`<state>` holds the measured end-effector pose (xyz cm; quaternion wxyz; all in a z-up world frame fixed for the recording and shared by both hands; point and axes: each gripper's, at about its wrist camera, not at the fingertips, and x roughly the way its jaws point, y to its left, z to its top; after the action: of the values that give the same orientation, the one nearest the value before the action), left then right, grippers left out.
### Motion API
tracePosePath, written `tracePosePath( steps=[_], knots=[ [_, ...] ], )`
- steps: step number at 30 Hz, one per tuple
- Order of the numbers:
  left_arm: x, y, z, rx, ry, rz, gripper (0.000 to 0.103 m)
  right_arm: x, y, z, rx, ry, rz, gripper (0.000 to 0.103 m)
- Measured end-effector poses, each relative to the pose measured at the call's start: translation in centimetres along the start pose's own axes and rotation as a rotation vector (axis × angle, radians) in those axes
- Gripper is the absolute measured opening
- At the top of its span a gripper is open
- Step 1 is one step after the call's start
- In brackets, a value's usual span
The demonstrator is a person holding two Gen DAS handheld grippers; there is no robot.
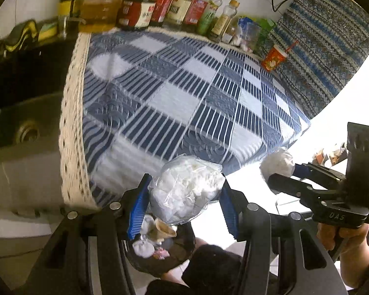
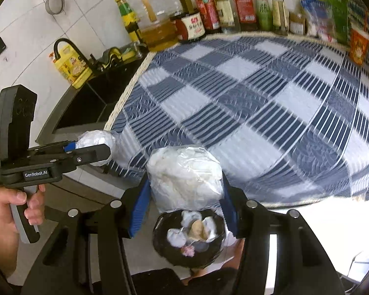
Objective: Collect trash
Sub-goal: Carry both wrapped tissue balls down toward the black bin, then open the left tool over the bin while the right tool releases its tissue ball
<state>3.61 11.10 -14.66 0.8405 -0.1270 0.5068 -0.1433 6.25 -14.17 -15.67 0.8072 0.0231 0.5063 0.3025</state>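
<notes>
Clearly each gripper carried its own load off the near edge of the surface [image 2: 270, 113], toward the bin [image 2: 160, 245] on the floor below. The left gripper [image 1: 184, 196] had its fingers [image 1: 137, 204] pinching a clear bag [image 1: 184, 189] of white scraps, held right above the bin, probably so a release would drop it straight in. The right gripper [image 2: 184, 194] gripped a similar bag [image 2: 184, 177] the same way, also over the bin, which already held tissues. Far back, bottles [image 2: 209, 12] lined the wall, well apart from the work.
</notes>
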Motion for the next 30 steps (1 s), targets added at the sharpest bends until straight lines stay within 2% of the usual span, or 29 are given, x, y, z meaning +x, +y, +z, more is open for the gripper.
tracePosePath(
  steps=[9,12,16,21,29,30],
  knots=[
    [3.5,3.1,-5.6,-0.096,0.136,0.008,0.051,4.8,1.1,-4.6,0.042,0.146,0.038,0.053],
    [5.2,3.7,-7.2,-0.115,0.189,0.001,0.051,7.1,1.1,-6.1,0.037,0.225,0.038,0.053],
    [7.9,4.3,-9.2,-0.137,0.251,-0.003,0.051,9.7,0.7,-7.8,0.017,0.307,0.023,0.053],
    [10.8,5.9,-11.5,-0.204,0.311,0.009,0.051,12.5,-0.6,-9.7,0.053,0.407,0.026,0.053],
    [15.3,7.7,-13.7,-0.256,0.396,0.009,0.053,16.0,-2.0,-12.6,0.093,0.495,0.003,0.054],
    [15.7,7.8,-13.8,-0.258,0.406,0.017,0.056,16.4,-2.2,-13.0,0.104,0.501,0.001,0.054]
  ],
)
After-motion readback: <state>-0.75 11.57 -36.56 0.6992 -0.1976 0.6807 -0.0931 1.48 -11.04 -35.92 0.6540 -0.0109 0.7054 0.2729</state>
